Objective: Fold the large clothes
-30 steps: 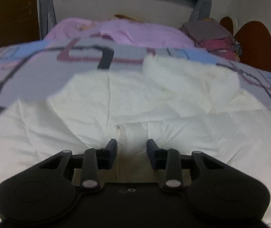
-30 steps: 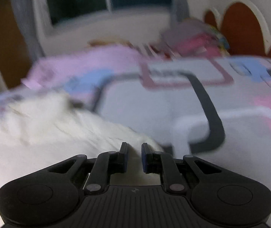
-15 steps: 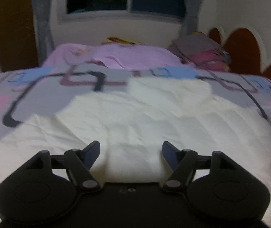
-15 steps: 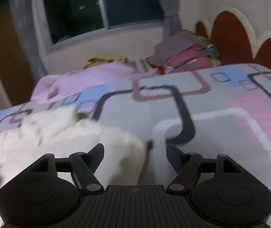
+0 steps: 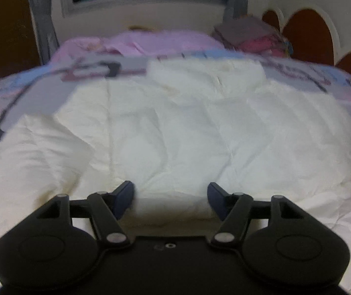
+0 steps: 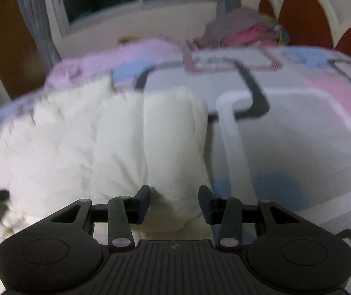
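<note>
My left tongs (image 5: 170, 196) are wide apart and hold nothing; the big white puffy coat (image 5: 187, 127) lies right in front of them on the bed cover (image 5: 27, 86), and its near edge sits low between the two tips; I cannot tell if the tips touch it; my right tongs (image 6: 174, 198) are wide apart too and hold nothing; a fat white end of the coat sits between those tips and just past them, at the coat's right side, with bare bed cover beside it

I think the folding has only begun; the coat is spread out wide, and a flap on its left seems to lie over the body, like one fold; the hood end sticks up at the far side, near the pink blanket (image 5: 141, 41); what is left, I think, is to fold the sides in and then fold it in half; both tongs need to pinch the cloth first

Some things are hard to see; both pictures are smeary; the near edge of the coat is hidden behind my tongs; I cannot tell where the sleeves are, as all the white runs together; a small dark thing pokes in at the right rim of the left view, likely my other tongs; a pile of clothes (image 6: 244, 27) sits far off by the headboard (image 6: 303, 17)
</note>
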`<state>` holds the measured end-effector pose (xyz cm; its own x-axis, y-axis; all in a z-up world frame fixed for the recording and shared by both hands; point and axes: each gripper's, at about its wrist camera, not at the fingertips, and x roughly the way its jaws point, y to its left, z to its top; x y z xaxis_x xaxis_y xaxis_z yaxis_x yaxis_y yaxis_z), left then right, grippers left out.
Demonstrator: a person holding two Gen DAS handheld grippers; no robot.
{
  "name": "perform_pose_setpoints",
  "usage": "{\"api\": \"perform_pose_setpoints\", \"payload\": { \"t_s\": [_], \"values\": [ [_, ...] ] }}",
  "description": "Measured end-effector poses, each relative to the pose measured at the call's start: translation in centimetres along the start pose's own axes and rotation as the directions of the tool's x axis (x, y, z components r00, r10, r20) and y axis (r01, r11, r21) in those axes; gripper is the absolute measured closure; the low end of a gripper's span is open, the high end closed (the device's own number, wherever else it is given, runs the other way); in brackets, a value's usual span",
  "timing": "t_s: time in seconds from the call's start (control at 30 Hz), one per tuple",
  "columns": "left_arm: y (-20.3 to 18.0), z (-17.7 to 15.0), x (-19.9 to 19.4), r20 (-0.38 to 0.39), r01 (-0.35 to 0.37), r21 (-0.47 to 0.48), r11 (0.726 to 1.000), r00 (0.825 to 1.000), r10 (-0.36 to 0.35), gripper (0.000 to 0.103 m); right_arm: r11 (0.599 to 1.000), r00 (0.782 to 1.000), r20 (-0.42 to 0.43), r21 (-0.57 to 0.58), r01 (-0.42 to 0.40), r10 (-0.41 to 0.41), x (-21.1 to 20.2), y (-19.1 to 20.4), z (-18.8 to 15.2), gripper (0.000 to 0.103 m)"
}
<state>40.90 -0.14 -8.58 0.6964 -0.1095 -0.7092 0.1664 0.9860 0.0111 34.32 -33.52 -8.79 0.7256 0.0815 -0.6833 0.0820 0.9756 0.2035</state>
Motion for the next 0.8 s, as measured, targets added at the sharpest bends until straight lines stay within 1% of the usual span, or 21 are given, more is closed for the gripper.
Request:
{"api": "perform_pose_setpoints", "payload": {
  "t_s": [0.07, 0.13, 0.17, 0.2, 0.23, 0.27, 0.3, 0.33, 0.37, 0.4, 0.43, 0.5, 0.53, 0.57, 0.63, 0.67, 0.7, 0.73, 0.77, 0.8],
  "values": [
    [0.8, 0.1, -1.0, 0.039, -0.035, -0.017, 0.999, 0.999, 0.035, 0.024, 1.000, 1.000, 0.031, 0.009, -0.006, 0.006, -0.9, -0.3, 0.3, 0.061],
    [1.7, 0.2, -1.2, 0.048, -0.051, -0.039, 0.998, 0.997, 0.053, 0.023, 1.000, 0.999, 0.034, 0.006, -0.002, 0.002, -0.9, -0.8, 0.8, 0.061],
    [2.3, 0.4, -0.9, 0.030, -0.044, -0.062, 0.997, 0.998, 0.046, 0.027, 1.000, 1.000, 0.028, 0.008, 0.006, -0.006, -0.7, -1.1, 1.0, 0.061],
    [2.6, 0.5, -0.4, 0.008, -0.032, -0.077, 0.996, 0.999, 0.033, 0.033, 1.000, 1.000, 0.022, 0.013, 0.010, -0.010, -0.5, -1.0, 1.1, 0.061],
    [2.9, 0.7, 0.2, -0.021, -0.020, -0.084, 0.996, 1.000, 0.018, 0.036, 1.000, 1.000, 0.012, 0.015, 0.015, -0.015, -0.2, -1.0, 1.2, 0.061],
    [3.0, 0.6, 0.9, -0.054, -0.012, -0.089, 0.996, 0.998, 0.007, 0.053, 1.000, 1.000, 0.001, 0.014, 0.026, -0.026, 0.3, -0.6, 1.2, 0.061],
    [3.3, 0.5, 1.4, -0.071, 0.018, -0.118, 0.993, 0.997, -0.027, 0.064, 0.999, 1.000, -0.001, 0.019, 0.027, -0.027, 0.9, -1.3, 1.4, 0.061],
    [3.5, 0.4, 1.6, -0.067, 0.033, -0.141, 0.989, 0.997, -0.043, 0.071, 0.999, 1.000, 0.002, 0.032, 0.021, -0.022, 0.9, -1.4, 1.4, 0.061],
    [3.7, 0.4, 1.6, -0.054, 0.037, -0.144, 0.989, 0.998, -0.045, 0.089, 0.999, 1.000, 0.003, 0.045, 0.016, -0.016, 1.0, -1.4, 1.4, 0.061],
    [3.9, 0.4, 1.2, -0.035, 0.035, -0.154, 0.987, 0.999, -0.041, 0.094, 0.999, 1.000, 0.009, 0.047, 0.015, -0.015, 0.9, -1.3, 1.5, 0.061],
    [4.3, 0.5, 0.6, -0.010, 0.033, -0.170, 0.985, 0.999, -0.035, 0.095, 0.999, 1.000, 0.017, 0.042, 0.012, -0.013, 0.8, -1.1, 1.6, 0.061],
    [5.0, 0.3, -0.3, 0.016, -0.014, -0.162, 0.987, 1.000, 0.017, 0.095, 0.999, 0.999, 0.035, 0.035, -0.006, 0.004, 0.7, -0.9, 1.8, 0.061],
    [5.2, 0.2, -0.1, 0.007, -0.023, -0.150, 0.988, 1.000, 0.024, 0.095, 1.000, 0.999, 0.037, 0.023, -0.010, 0.009, 1.0, -0.8, 1.9, 0.061],
    [5.5, 0.0, 0.3, -0.016, -0.007, -0.135, 0.991, 1.000, 0.005, 0.094, 1.000, 1.000, 0.022, 0.005, -0.007, 0.007, 1.6, -0.5, 2.0, 0.061],
    [5.8, 0.1, 0.3, -0.033, -0.007, -0.127, 0.992, 0.999, 0.003, 0.083, 1.000, 0.999, -0.047, -0.027, 0.011, -0.012, 3.5, -0.2, 1.9, 0.061],
    [6.1, 0.3, -0.2, -0.024, -0.020, -0.133, 0.991, 1.000, 0.017, 0.077, 1.000, 0.998, -0.054, -0.021, 0.024, -0.025, 3.8, -0.3, 2.1, 0.061],
    [6.3, 0.5, -0.8, -0.005, -0.038, -0.140, 0.989, 0.999, 0.038, 0.076, 1.000, 1.000, -0.020, 0.007, 0.011, -0.011, 3.2, -0.7, 2.5, 0.061],
    [6.4, 0.9, -1.8, 0.021, -0.051, -0.138, 0.989, 0.998, 0.054, 0.077, 1.000, 1.000, 0.027, 0.031, -0.007, 0.006, 2.3, -1.1, 3.0, 0.061],
    [6.4, 1.4, -2.3, 0.044, -0.050, -0.132, 0.990, 0.997, 0.056, 0.077, 1.000, 0.998, 0.068, 0.027, -0.013, 0.011, 1.8, -1.1, 3.7, 0.061],
    [6.1, 1.8, -2.7, 0.062, -0.039, -0.116, 0.992, 0.997, 0.046, 0.075, 1.000, 0.996, 0.088, 0.011, -0.009, 0.008, 1.9, -1.0, 4.3, 0.061]
  ]
}}
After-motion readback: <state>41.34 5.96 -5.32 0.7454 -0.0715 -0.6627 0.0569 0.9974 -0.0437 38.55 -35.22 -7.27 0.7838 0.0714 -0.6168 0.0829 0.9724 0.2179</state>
